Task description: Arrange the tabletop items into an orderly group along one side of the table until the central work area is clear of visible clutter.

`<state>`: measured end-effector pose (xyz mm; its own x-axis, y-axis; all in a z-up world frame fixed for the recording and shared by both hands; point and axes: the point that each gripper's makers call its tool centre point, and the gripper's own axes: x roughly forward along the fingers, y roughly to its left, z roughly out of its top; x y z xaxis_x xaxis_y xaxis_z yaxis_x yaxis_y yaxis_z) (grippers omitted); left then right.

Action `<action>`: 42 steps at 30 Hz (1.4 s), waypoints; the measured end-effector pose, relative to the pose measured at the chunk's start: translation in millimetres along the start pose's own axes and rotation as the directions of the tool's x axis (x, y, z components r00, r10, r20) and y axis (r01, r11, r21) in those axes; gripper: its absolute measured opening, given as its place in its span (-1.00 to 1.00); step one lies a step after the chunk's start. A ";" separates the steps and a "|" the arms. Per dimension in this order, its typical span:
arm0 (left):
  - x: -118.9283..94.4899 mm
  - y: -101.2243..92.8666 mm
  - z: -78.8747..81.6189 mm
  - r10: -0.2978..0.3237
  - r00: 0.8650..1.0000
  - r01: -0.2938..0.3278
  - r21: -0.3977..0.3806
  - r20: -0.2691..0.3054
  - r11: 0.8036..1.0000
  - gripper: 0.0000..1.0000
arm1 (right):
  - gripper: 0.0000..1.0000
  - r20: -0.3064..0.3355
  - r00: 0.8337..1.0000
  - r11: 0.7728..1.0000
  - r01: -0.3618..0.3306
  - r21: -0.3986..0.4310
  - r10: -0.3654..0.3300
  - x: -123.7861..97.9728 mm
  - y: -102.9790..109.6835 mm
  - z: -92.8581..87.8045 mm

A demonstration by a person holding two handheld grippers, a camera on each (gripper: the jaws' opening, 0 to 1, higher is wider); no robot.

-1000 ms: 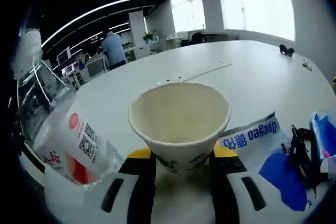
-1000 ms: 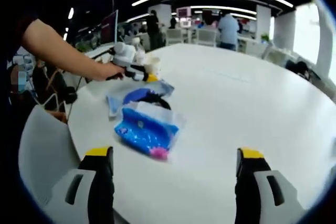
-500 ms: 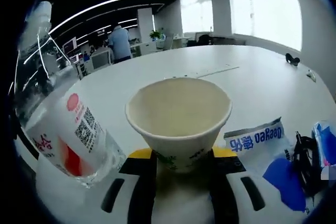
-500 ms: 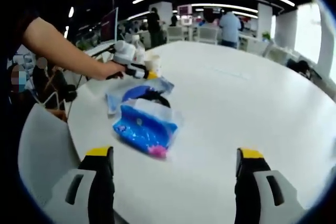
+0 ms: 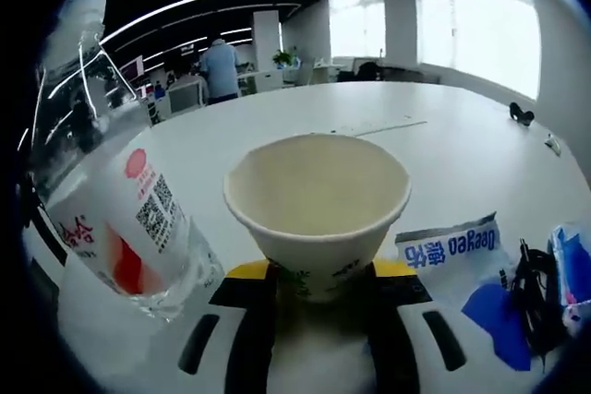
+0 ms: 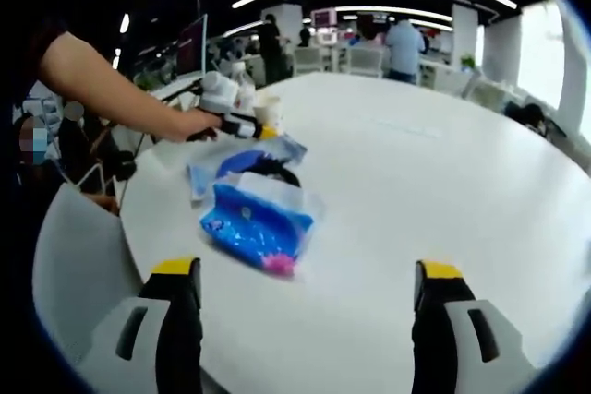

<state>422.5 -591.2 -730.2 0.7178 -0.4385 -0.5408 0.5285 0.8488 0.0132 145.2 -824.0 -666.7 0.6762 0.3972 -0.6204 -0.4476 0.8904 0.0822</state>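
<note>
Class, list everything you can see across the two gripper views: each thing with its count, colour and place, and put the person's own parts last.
paper cup: 1, cream, between the left gripper's jaws near the table edge
water bottle: 1, clear with a red-and-white label, leaning just left of the cup
sachet: 1, blue and white with lettering, flat on the table right of the cup
black clip: 1, black, lying on the sachet's blue part
tissue pack: 1, blue and white with a pink spot, nearest the right gripper
table: 1, white, round, under everything
left gripper: 1, black with yellow tips, shut on the cup
right gripper: 1, black with yellow tips, open above bare table
hand: 1, on the left gripper's handle
</note>
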 end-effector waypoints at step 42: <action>-21.0 0.7 -5.2 0.042 0.998 -0.042 -0.010 -0.040 0.999 -0.23 | 0.87 0.020 1.000 1.000 -0.012 -0.021 0.012 -17.7 -0.4 -1.3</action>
<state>405.5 -579.9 -723.3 0.7205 -0.3908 -0.5728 0.4935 0.8693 0.0277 132.7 -831.7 -656.8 0.6823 0.4125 -0.6036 -0.4676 0.8809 0.0735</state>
